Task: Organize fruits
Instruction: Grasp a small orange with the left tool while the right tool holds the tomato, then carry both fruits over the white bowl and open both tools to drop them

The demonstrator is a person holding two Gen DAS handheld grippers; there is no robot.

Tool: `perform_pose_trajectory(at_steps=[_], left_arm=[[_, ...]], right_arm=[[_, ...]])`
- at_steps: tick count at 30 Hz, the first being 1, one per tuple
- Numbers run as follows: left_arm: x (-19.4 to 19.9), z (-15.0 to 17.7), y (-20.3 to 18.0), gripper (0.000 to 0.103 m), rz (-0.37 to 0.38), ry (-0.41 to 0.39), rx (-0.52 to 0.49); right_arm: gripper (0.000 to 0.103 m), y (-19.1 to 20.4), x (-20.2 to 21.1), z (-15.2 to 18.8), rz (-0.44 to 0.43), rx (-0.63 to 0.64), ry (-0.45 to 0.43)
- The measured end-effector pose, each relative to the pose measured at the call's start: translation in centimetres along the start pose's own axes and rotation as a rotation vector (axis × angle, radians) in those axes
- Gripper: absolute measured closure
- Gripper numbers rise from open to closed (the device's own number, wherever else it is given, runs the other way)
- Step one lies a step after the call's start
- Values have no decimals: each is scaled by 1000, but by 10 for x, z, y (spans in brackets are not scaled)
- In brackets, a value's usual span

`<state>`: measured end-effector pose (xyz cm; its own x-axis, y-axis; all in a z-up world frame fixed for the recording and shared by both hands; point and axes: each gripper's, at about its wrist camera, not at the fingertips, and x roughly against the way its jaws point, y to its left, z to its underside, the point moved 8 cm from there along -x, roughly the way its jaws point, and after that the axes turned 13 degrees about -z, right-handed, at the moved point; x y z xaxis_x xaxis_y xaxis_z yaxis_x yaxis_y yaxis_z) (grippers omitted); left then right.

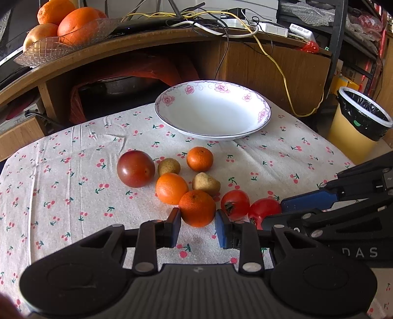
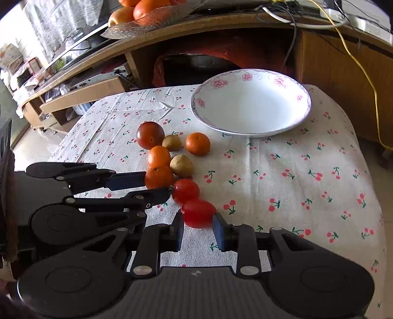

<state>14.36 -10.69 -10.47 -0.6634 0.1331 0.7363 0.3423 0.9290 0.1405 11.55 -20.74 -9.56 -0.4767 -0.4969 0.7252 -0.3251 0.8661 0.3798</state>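
Observation:
Several fruits lie on the cherry-print cloth (image 1: pixel 73 196) in front of an empty white flowered bowl (image 1: pixel 213 110). My left gripper (image 1: pixel 197 224) is open, its blue pads either side of the nearest orange (image 1: pixel 196 207), which rests on the cloth. My right gripper (image 2: pixel 197 227) is open around the nearest red tomato (image 2: pixel 199 212); it shows in the left wrist view (image 1: pixel 272 216) too. A second tomato (image 1: pixel 234 203), two more oranges (image 1: pixel 172 187) (image 1: pixel 199 159), a dark red plum (image 1: pixel 135 168) and two brown kiwis (image 1: pixel 205 183) (image 1: pixel 169 166) lie behind. The bowl also shows in the right wrist view (image 2: pixel 250 103).
A wooden shelf (image 1: pixel 147 44) behind the table carries a glass dish of oranges (image 1: pixel 63 36) and tangled cables (image 1: pixel 221 22). A yellow bin with a black liner (image 1: pixel 356 122) stands to the right. A red bag (image 1: pixel 137 73) sits under the shelf.

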Motion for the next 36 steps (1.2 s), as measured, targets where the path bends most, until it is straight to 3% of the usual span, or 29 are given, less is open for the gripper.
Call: perform_pose_trajectory(at_steps=[8,28,36], left_arm=[[-3,-2,3,64,24,7,34],[4,1,0,63,35,7,-7],[6,-8,-3,63,39,-8,4]], right_arm=[[71,-2,-4,-2,-6,22,1],[77,2,6,-11,-31,-8,-45],[77,-5,8,-16,20,-13,-63]])
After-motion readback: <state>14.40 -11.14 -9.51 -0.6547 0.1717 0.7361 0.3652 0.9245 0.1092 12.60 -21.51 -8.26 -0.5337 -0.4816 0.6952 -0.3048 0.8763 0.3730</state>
